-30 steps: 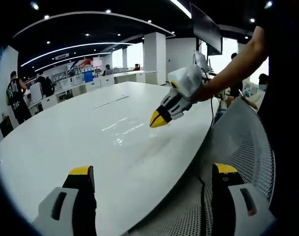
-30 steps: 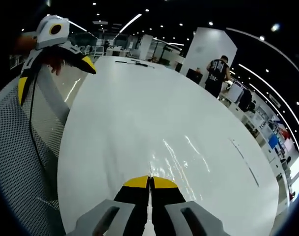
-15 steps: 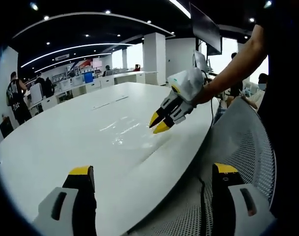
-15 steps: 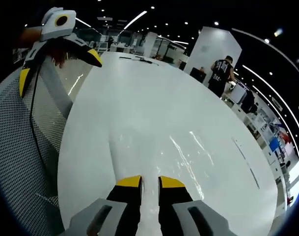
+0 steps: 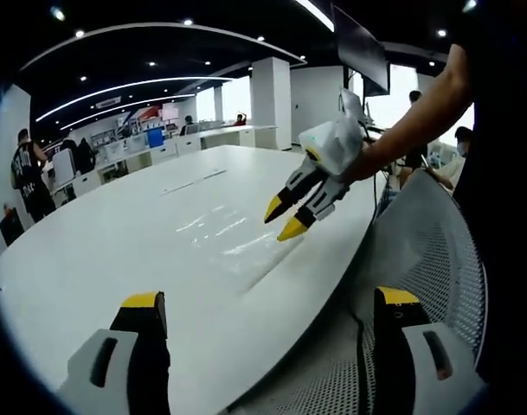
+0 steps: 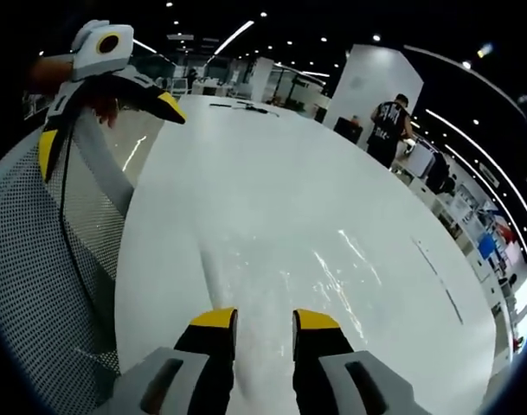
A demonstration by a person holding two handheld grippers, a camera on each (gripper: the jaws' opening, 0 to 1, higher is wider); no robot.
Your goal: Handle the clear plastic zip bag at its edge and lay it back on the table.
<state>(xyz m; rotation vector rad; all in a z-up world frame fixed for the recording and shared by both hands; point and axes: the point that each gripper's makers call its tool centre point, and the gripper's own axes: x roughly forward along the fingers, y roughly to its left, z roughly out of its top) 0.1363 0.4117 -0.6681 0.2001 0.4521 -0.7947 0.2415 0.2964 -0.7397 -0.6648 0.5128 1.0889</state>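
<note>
Bag flat on table, mesh chair beside

1. The table had a smooth, glossy white top that mirrored the ceiling lights in long streaks.
2. The clear plastic zip bag lay flat on it, thin and see-through, with a wrinkled sheen brighter than the tabletop; in the left gripper view it showed as shiny creases toward 12 o'clock of the jaws.
3. The right gripper looked like hard moulded plastic, white on the body, black along the jaws, with matt yellow tips.
4. The left gripper had the same white shell and yellow tips.
5. The chair back, at 9 o'clock, was a grey woven mesh, matt and rough.
</note>
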